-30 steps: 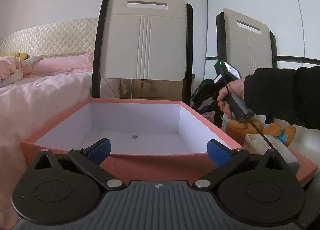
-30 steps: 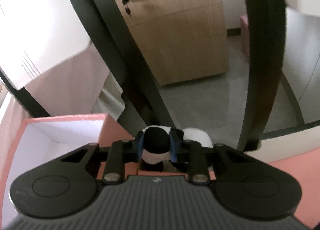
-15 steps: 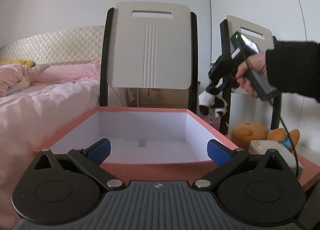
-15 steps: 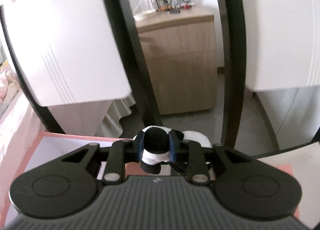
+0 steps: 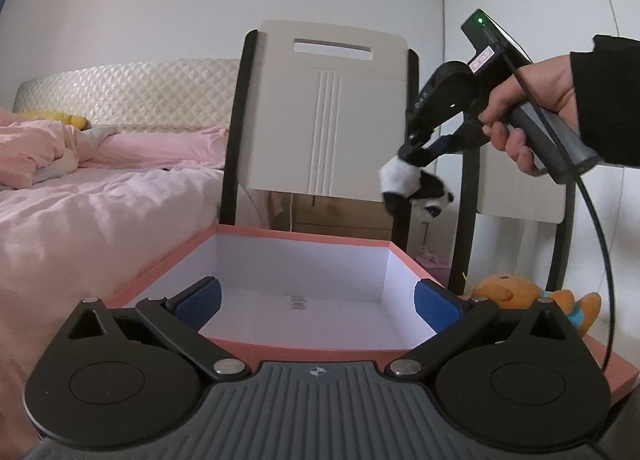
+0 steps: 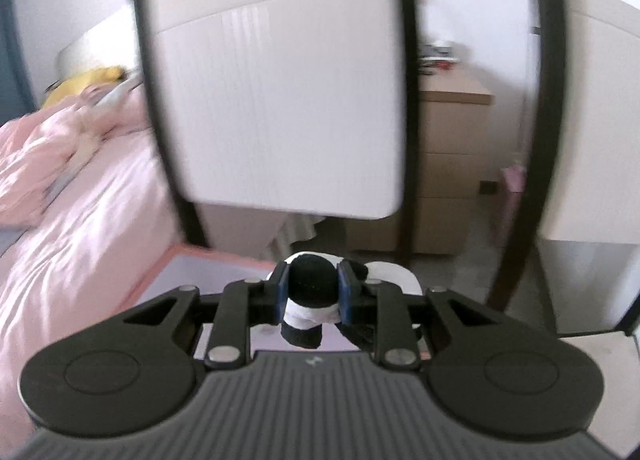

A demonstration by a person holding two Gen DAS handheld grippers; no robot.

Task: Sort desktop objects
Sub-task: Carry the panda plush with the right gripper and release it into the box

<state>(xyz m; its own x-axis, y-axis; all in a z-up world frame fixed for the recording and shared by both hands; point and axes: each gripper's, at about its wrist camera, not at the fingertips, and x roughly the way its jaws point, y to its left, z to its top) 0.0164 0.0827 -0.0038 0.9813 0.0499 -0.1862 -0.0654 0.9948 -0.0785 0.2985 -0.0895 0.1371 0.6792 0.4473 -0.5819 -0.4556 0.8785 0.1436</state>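
Observation:
A pink box (image 5: 304, 347) with a white inside stands open right in front of my left gripper (image 5: 316, 299), which is open and empty at the box's near rim. My right gripper (image 5: 416, 156) is shut on a small black-and-white panda plush (image 5: 412, 186) and holds it in the air above the box's far right corner. In the right wrist view the panda (image 6: 310, 292) sits between the blue pads of that gripper (image 6: 312, 288), with the box's far rim (image 6: 208, 256) below. An orange plush toy (image 5: 504, 292) lies to the right of the box.
Two white chairs with black frames (image 5: 328, 116) stand behind the box. A bed with pink bedding (image 5: 80, 196) is on the left. A wooden cabinet (image 6: 444, 164) stands behind the chairs. The right gripper's cable (image 5: 600, 244) hangs at the right.
My right gripper has lifted the panda plush up from beside the box and carried it leftward, over the box's far right corner. The left gripper stays open at the near rim.

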